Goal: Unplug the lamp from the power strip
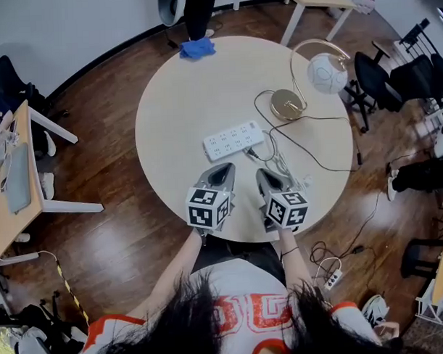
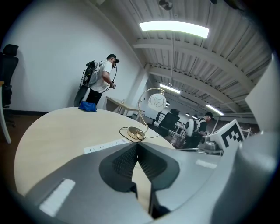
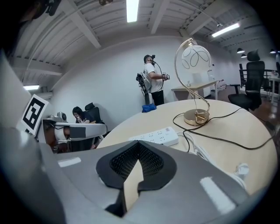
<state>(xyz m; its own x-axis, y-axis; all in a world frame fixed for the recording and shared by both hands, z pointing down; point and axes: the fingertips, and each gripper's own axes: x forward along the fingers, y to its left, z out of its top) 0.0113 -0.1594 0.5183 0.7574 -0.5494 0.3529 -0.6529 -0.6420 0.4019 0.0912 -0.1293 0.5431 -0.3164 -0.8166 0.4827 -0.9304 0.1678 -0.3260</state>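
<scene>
Above my left gripper (image 2: 137,148), ceiling light strips (image 2: 174,29) are glowing brightly, lighting the table (image 2: 52,131) evenly; the view's edges are bending and darkening, nearby jaws blurring.

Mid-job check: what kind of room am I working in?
Likely an open office or lab workspace: black office chairs, a wooden desk by the wall, and strip lights on the ceiling.

Plug: where the lamp cord (image 1: 257,110) reaches the power strip (image 1: 235,139) at its 3 o'clock end, it is too small to tell which socket holds it.
Strip, left gripper view: one end slips behind the left gripper (image 2: 137,146); the sockets are too faint to count.
White cable bundle (image 3: 202,153): its lower stretch is hidden behind the right gripper (image 3: 139,148).
Person (image 1: 248,309): cut off at the head view's 6 o'clock edge.
</scene>
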